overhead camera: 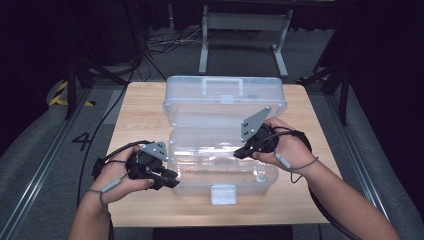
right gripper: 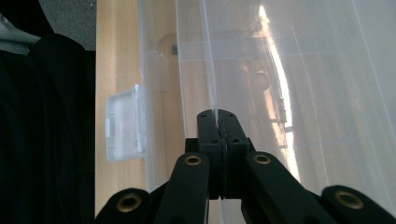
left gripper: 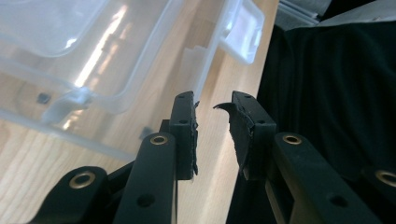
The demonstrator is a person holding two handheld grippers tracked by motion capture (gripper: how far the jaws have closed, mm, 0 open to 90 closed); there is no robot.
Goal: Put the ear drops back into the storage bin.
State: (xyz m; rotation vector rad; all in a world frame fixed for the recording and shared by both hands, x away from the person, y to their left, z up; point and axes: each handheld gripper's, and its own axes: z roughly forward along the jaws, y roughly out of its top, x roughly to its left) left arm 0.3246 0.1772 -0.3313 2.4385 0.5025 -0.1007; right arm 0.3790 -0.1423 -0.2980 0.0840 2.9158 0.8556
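On the table: a clear plastic storage box sits in the middle of the wooden table, its lid swung up and back so the inside is open to the person's side.
Latch: the white clip hangs at the front wall, undone, which is why the lid can stand free.
Inner tray: a clear insert seems to lie tilted across the box; its exact seating is hard to tell through the plastic.
Right gripper: jaws pressed together on a thin clear plastic edge inside the box, probably to lift or steady the insert.
Right hand: reaches in from the box's right side, so the grip lands on the edge lengthwise.
Left gripper: jaws part-open with nothing between them, just outside the box's left front corner.
Left hand: held near the box, likely ready to brace it or take another edge.
Risk: I judge that thin plastic could slip from so narrow a pinch.
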